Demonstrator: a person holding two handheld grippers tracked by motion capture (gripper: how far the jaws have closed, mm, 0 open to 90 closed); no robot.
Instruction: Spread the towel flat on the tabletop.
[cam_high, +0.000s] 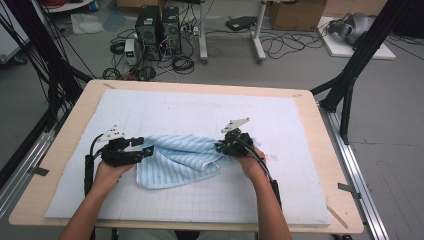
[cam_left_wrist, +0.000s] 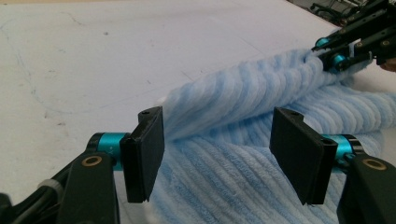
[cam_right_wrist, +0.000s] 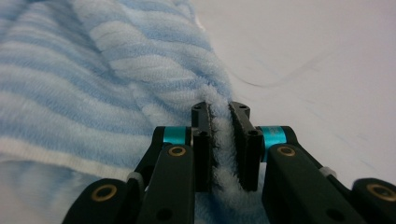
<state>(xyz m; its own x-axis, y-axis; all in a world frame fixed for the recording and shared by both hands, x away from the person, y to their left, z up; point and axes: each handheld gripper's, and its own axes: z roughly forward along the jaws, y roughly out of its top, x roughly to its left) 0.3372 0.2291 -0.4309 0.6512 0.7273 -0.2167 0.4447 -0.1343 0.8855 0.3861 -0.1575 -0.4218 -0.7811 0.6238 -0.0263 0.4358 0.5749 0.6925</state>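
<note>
A light blue striped towel (cam_high: 180, 157) lies crumpled on the white mat (cam_high: 200, 110), partly folded over itself. My left gripper (cam_high: 147, 150) is at the towel's left end. Its jaws stand open in the left gripper view (cam_left_wrist: 222, 156), with a raised fold of the towel (cam_left_wrist: 243, 102) between the pads and not pressed. My right gripper (cam_high: 220, 146) is at the towel's right end. In the right gripper view it (cam_right_wrist: 220, 140) is shut on a thin edge of the towel (cam_right_wrist: 93, 93). Farther off in the left gripper view, the right gripper (cam_left_wrist: 336, 56) pinches that same end.
The mat covers most of a light wooden table (cam_high: 325, 150). Beyond the far edge, on the floor, stand computer towers (cam_high: 157, 30) with cables, a cardboard box (cam_high: 295, 15) and black frame legs (cam_high: 350, 75). A strip of tape (cam_high: 336, 216) lies at the table's near right corner.
</note>
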